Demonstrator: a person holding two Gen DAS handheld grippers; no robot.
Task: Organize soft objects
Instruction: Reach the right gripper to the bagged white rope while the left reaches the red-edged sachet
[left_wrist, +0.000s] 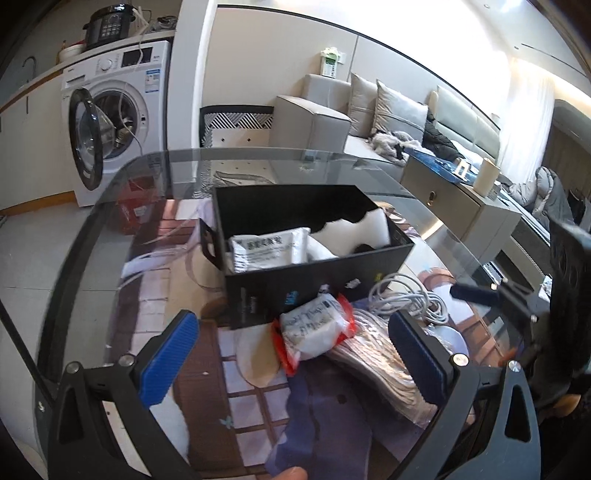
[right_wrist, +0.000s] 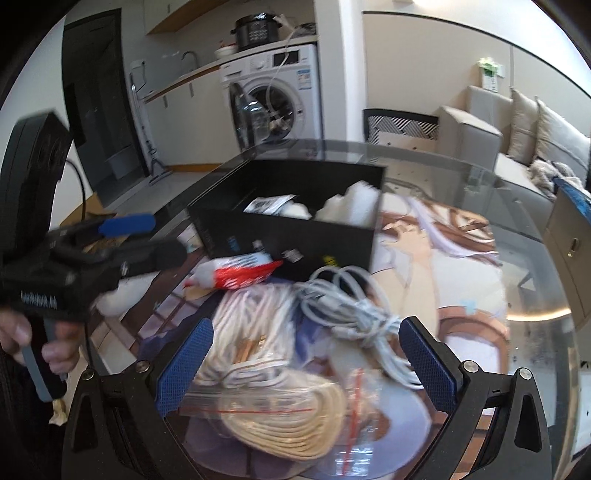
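A black open box (left_wrist: 317, 273) (right_wrist: 288, 236) stands on the glass table. It holds a white packet (left_wrist: 269, 247) and a white soft item (left_wrist: 369, 225). A red-and-white bagged pack (left_wrist: 314, 328) (right_wrist: 240, 273) lies against the box front. A bag of cream rope (left_wrist: 373, 365) (right_wrist: 280, 391) and a grey cable bundle (left_wrist: 410, 295) (right_wrist: 351, 306) lie beside it. My left gripper (left_wrist: 291, 354) is open above the red-and-white pack and also shows in the right wrist view (right_wrist: 147, 236). My right gripper (right_wrist: 306, 362) is open over the rope bag and empty.
The round glass table (left_wrist: 110, 206) covers a printed picture mat. A washing machine (left_wrist: 114, 110) with its door open stands behind. A grey sofa (left_wrist: 388, 122) and a low cabinet (left_wrist: 454, 199) are to the right.
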